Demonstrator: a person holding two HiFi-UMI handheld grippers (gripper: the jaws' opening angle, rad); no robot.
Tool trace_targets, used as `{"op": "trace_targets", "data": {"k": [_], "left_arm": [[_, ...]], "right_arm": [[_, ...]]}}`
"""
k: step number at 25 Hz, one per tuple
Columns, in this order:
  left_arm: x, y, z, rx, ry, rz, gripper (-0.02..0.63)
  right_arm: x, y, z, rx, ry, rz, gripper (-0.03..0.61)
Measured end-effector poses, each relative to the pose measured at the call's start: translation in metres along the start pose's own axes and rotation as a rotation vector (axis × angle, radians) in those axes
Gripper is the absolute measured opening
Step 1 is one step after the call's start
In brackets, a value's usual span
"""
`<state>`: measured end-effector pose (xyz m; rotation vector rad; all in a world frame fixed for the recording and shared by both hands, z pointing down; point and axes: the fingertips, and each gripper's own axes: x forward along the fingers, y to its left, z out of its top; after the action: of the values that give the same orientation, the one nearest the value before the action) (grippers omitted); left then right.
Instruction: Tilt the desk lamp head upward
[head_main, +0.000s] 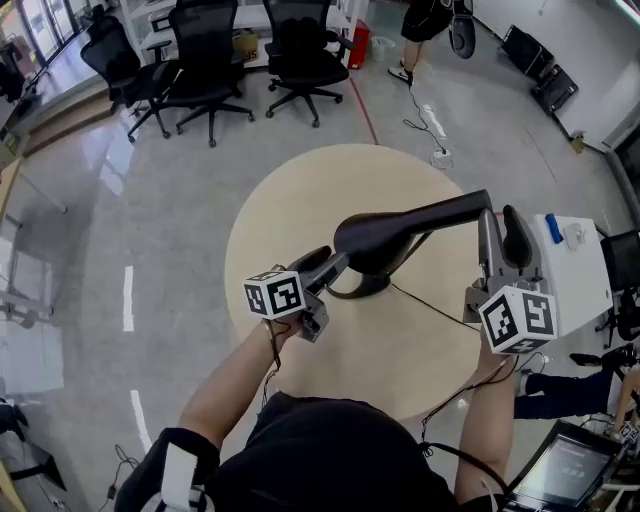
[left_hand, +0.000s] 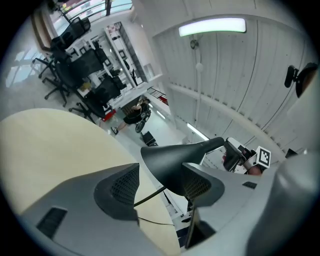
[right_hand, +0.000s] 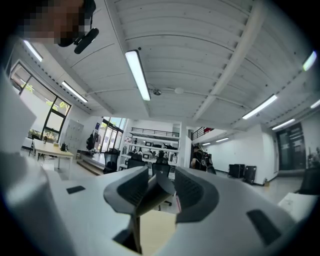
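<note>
Grey polished floor (head_main: 150, 200) and black office chairs (head_main: 205, 60) surround a round pale wooden desk (head_main: 300, 200). On it stands the black plastic desk lamp (head_main: 400, 230). Its broad end sits over the base near the desk's middle, and its long tapering upper part, which I take for the head, reaches out toward the right.

The left gripper (head_main: 325, 270) has its jaws wide apart. In the left gripper view the lamp's broad end lies between and just beyond them, with no pad pressing on it. The right gripper (head_main: 502, 228) is at the slim end, jaws also apart. The right gripper view shows a dark edge of the lamp between them, close against one pad and clear of the other.

The step in hand looks like taking hold. The left jaws should probably close squarely low on the broad end to steady the base. The right jaws can then clamp the slim end and raise it slowly about the hinge. A hard pull could slide or tip the base, and the thin black cable (head_main: 440, 310) should be left slack.
</note>
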<state>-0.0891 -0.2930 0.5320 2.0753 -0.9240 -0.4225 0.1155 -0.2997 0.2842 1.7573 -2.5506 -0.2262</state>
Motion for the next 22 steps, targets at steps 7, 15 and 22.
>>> {"op": "trace_targets", "data": {"k": [7,15,22], "left_arm": [[0.000,0.000,-0.005,-0.086,0.015,-0.056,0.247],[0.006,-0.009,-0.006,-0.106,0.046,-0.064,0.245],[0.003,0.000,-0.004,-0.034,0.059,-0.021,0.245]], "right_arm": [[0.015,0.009,-0.008,-0.012,0.034,0.018,0.148],[0.016,0.015,-0.009,-0.040,0.038,0.024,0.147],[0.014,0.019,-0.017,-0.024,0.023,0.021,0.147]]}}
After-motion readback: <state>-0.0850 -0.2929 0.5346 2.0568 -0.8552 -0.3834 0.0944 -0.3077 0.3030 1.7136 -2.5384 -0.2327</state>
